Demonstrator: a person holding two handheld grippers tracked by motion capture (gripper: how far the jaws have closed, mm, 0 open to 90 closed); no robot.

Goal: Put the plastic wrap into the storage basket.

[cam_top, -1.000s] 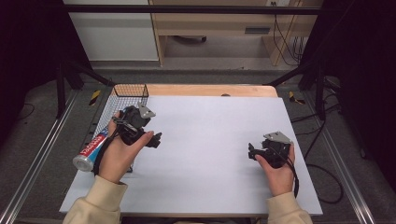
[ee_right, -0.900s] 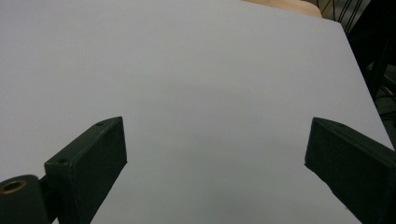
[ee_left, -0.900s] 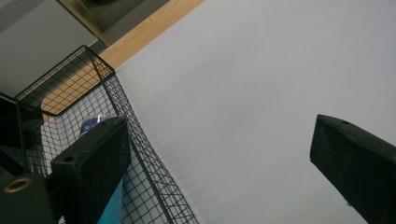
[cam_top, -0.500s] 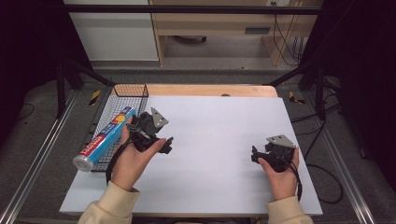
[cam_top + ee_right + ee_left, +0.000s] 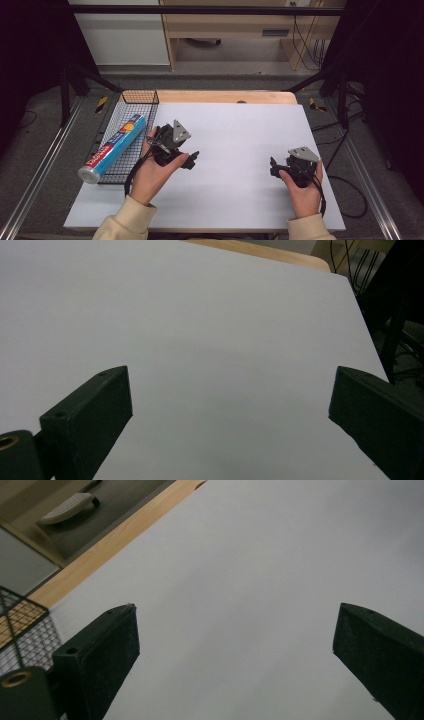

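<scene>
Wire basket (image 5: 131, 120) sits at the left edge of the white table (image 5: 235, 130), and there's the blue foil-wrap box (image 5: 114, 148) lying slantwise in it, its near end poking out past the basket's near rim toward the floor side. Just right of the basket is the left gripper (image 5: 192, 159), held over the white top, jaws spread wide with nothing between them; in the left gripper view (image 5: 235, 645) the two black jaws frame plain tabletop, with a corner of the basket mesh (image 5: 20, 630) peeking in at the left. Over on the right, well apart from the box, the right gripper (image 5: 273, 167) rests near the table's near right part, its jaws having just opened further and standing wide, nothing in them; the right gripper view (image 5: 230, 405) looks across bare white surface to the wooden far edge (image 5: 260, 251). Between gripper and box only the basket's right wall stands. The label on the box is too small to read, possibly a wrap brand. Cables (image 5: 350, 195) trail off the right side, partly lost in the dark.
</scene>
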